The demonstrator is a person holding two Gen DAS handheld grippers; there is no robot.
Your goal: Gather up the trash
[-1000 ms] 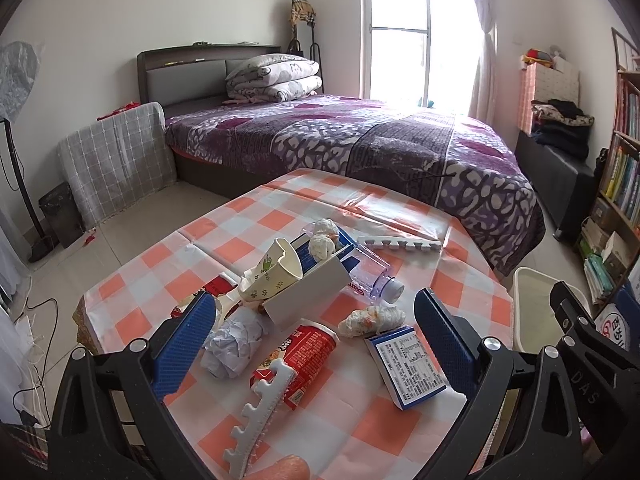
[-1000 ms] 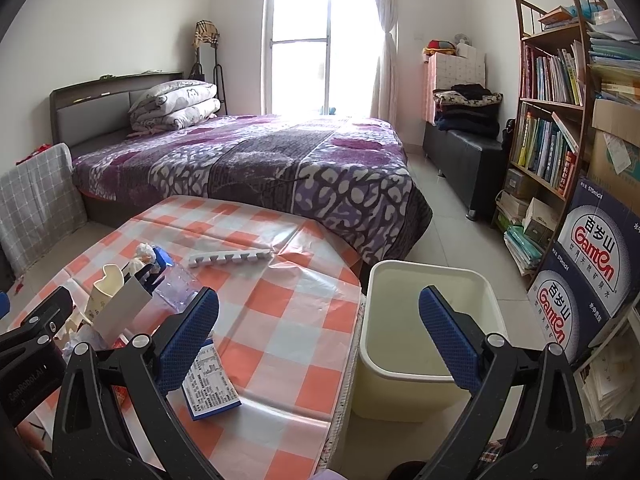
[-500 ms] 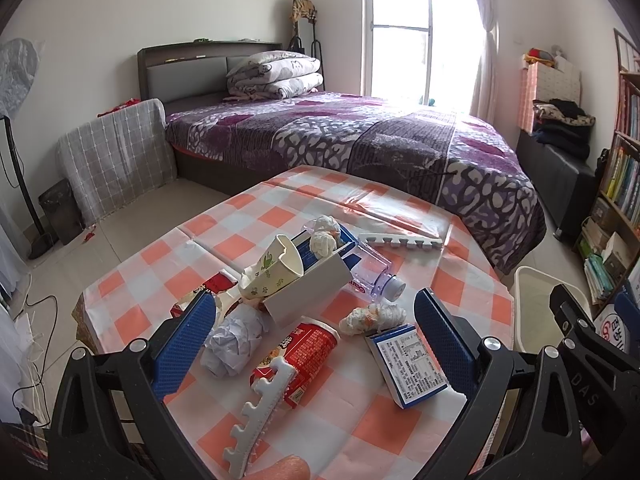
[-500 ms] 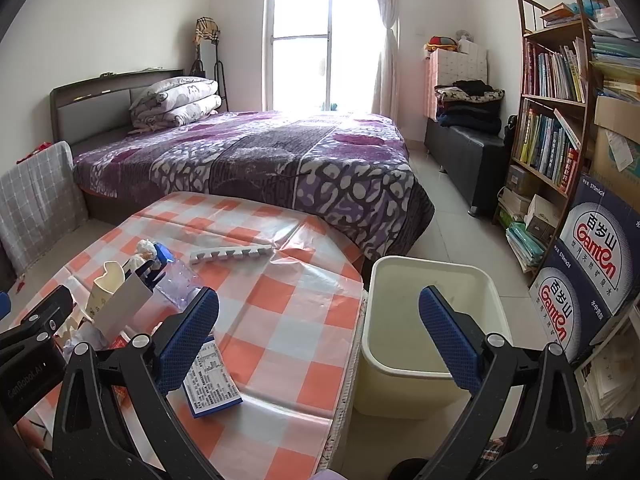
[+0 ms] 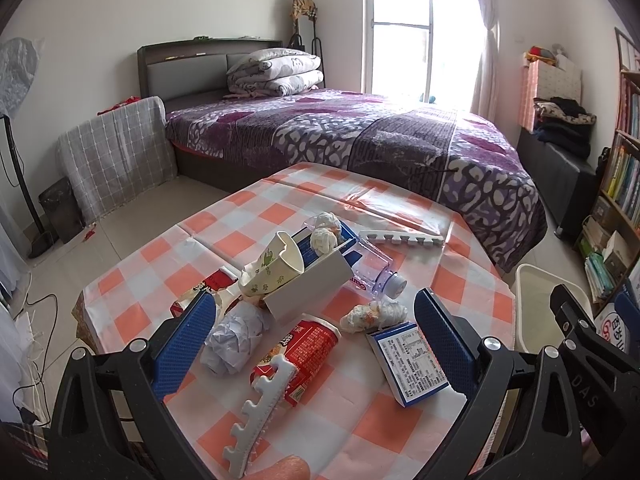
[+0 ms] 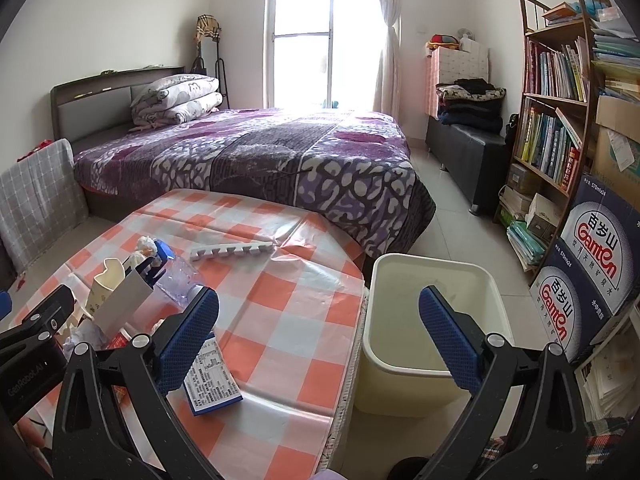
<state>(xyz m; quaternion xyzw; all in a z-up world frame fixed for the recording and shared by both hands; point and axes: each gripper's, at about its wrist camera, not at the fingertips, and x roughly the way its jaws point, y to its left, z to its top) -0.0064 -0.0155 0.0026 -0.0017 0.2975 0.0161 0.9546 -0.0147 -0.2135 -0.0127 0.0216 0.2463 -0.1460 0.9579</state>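
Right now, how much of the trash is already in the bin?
None that shows: the bin beside the table looks empty. Nothing is in hand either; the left gripper and right gripper are both open. Everything is left on the table: the red can, paper ball, blue box, cup, bottle, wrapper and two foam strips.

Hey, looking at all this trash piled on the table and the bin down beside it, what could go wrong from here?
1. The paper cup leans against the white box in a loose pile; pulling one piece may topple the rest.
2. The clear bottle lies on its side and could roll away if nudged.
3. The bin sits on the floor below the table edge, so a piece released early could land on the floor.
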